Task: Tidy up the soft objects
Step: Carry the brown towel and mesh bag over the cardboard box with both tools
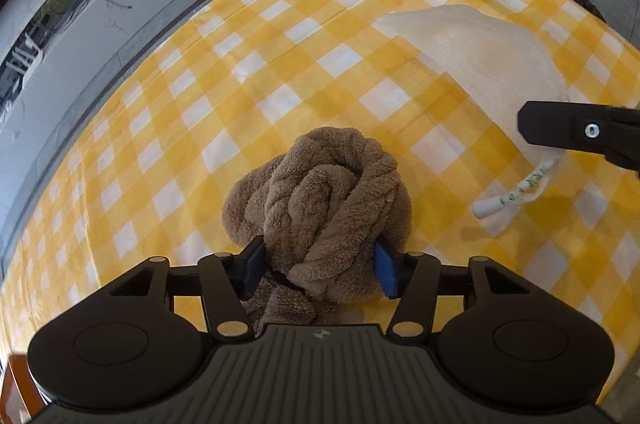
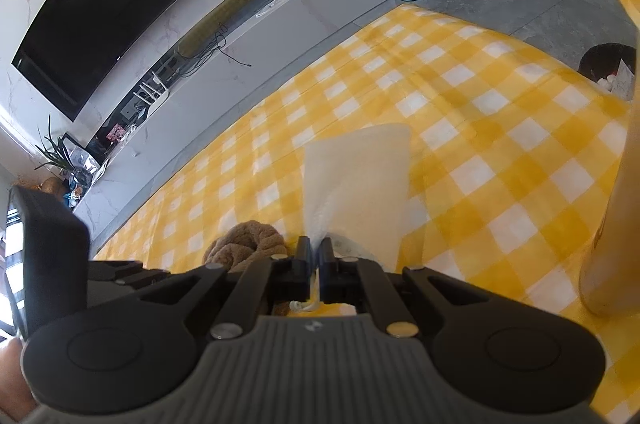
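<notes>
While the brown fleece bundle (image 1: 320, 207) lies crumpled on the yellow checked cloth (image 1: 256, 71), it is straddled by the left gripper (image 1: 320, 270), whose blue pads (image 1: 386, 270) are seen set against its near flanks; the jaws stand partly apart with the fleece filling the gap, and a grasp on the bundle is judged to be made, though how firmly cannot be told. The cream drawstring pouch (image 2: 360, 175) is held by the right gripper (image 2: 316, 256), which is clenched on the fabric at the pouch's mouth, so that the pouch is drawn out forward from the jaws over the cloth; its cord end (image 1: 508, 199) is seen trailing onto the cloth near the bundle. The step in hand is judged to be the taking up of the fleece so that it may be put into the pouch. To do it well, the bundle should be gripped deep enough that several folds are caught together, since loose loops of so soft a thing are likely to slip out or hang down when lifted. The pouch mouth should be kept raised and slack rather than stretched shut, as a pinch on one edge alone may leave the opening flat. The cord should be kept clear of the fleece, lest it be dragged in with it.
</notes>
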Available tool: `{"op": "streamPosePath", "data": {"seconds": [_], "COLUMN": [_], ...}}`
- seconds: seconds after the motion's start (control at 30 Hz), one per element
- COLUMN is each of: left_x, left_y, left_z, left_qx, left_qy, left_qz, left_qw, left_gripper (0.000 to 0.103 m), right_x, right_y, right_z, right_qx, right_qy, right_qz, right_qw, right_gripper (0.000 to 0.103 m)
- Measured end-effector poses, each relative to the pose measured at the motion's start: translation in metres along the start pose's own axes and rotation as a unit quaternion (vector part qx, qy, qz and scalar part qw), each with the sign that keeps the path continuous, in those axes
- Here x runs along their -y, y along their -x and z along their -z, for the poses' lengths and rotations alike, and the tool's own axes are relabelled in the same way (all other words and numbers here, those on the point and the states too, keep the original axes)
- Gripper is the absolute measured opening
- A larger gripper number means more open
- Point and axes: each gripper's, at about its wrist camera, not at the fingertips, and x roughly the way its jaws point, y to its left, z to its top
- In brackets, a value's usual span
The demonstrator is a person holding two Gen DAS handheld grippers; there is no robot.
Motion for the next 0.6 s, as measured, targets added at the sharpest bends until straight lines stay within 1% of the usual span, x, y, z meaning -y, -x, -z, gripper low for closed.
{"op": "streamPosePath", "data": {"seconds": [0.07,0.17,0.27,0.37,0.43,0.5,0.6], "left_x": [0.001,0.007,0.012,0.019,0.020,0.019,0.019], "left_y": [0.009,0.024,0.043,0.060,0.072,0.083,0.100], "left_z": [0.006,0.018,0.030,0.041,0.048,0.056,0.069], "left_qx": [0.000,0.008,0.030,0.048,0.057,0.061,0.082], "left_qy": [0.014,0.024,0.050,0.054,0.063,0.074,0.094], "left_qz": [0.008,-0.002,-0.012,-0.017,-0.010,0.005,0.019], "left_qw": [0.9999,0.9997,0.9982,0.9973,0.9963,0.9953,0.9921], "left_gripper": [0.063,0.063,0.063,0.063,0.063,0.063,0.063], "right_x": [0.000,-0.001,0.001,0.007,0.009,0.010,0.011], "right_y": [0.000,0.000,-0.003,-0.005,-0.005,-0.004,-0.002], "right_z": [0.001,0.002,0.004,0.005,0.006,0.006,0.007], "right_qx": [-0.002,-0.009,-0.018,-0.027,-0.029,-0.029,-0.029], "right_qy": [0.004,0.017,0.022,0.019,0.019,0.019,0.018], "right_qz": [0.001,0.020,0.048,0.060,0.063,0.064,0.065], "right_qw": [1.000,1.000,0.998,0.998,0.997,0.997,0.997], "right_gripper": [0.001,0.001,0.001,0.001,0.001,0.001,0.001]}}
